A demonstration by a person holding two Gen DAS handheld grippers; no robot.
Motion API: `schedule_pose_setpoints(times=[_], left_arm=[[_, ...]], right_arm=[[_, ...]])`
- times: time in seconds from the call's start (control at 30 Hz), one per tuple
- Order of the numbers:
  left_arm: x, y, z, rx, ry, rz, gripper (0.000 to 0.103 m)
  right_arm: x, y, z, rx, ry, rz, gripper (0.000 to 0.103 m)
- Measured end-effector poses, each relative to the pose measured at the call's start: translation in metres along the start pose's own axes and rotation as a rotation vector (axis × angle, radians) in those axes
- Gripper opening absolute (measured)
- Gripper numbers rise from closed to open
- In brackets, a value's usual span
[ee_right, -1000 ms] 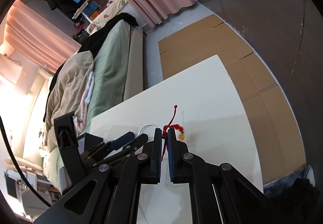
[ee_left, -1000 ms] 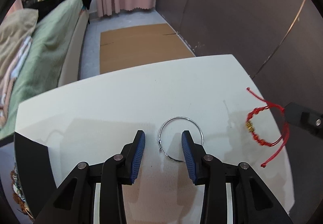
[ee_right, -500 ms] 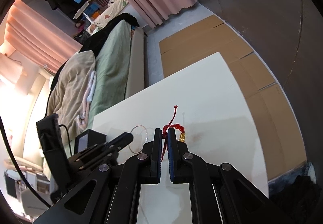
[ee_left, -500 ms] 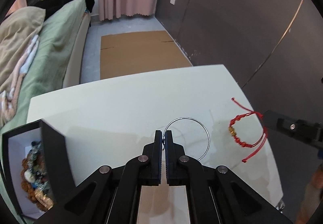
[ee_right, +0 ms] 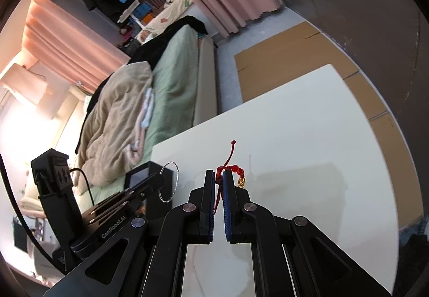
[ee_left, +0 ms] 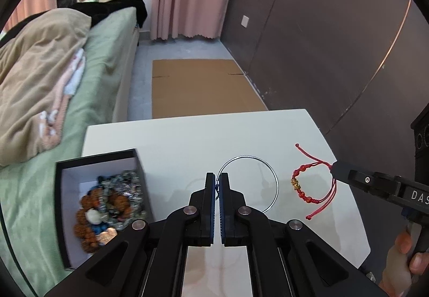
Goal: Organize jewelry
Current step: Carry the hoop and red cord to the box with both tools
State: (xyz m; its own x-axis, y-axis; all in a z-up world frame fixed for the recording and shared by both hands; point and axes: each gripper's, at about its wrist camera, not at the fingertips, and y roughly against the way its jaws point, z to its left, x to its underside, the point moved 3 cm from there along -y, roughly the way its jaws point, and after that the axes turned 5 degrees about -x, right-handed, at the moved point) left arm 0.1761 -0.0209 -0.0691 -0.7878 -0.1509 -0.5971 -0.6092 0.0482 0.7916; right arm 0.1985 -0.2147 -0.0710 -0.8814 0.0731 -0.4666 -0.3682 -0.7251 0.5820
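Observation:
My left gripper (ee_left: 217,181) is shut on a thin silver hoop (ee_left: 270,171) and holds it above the white table (ee_left: 187,136). The hoop also shows in the right wrist view (ee_right: 171,181), held by the left gripper (ee_right: 158,179). My right gripper (ee_right: 219,179) is shut on a red cord bracelet with gold beads (ee_right: 236,171) and holds it off the table. In the left wrist view the bracelet (ee_left: 303,189) hangs from the right gripper's tip (ee_left: 337,169). A black jewelry box (ee_left: 99,197), open, holds several beaded pieces at the table's left.
A bed with green sheet and beige blanket (ee_left: 53,82) runs along the table's left side. Flat cardboard (ee_left: 198,88) lies on the floor beyond the table. A dark wall (ee_left: 335,42) is on the right.
My left gripper shut on the silver hoop and lifted it off the table, pulling back so the box came into view. My right gripper kept holding the red bracelet, nearly still.

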Motion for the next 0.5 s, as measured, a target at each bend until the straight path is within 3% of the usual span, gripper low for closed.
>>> schedule_pose_setpoints(times=[0.5], left_arm=[[0.002,0.038,0.065,-0.03,0.074,-0.04,0.002]], right_arm=[[0.01,-0.014,0.046,-0.143,0.042,-0.036,0.007]])
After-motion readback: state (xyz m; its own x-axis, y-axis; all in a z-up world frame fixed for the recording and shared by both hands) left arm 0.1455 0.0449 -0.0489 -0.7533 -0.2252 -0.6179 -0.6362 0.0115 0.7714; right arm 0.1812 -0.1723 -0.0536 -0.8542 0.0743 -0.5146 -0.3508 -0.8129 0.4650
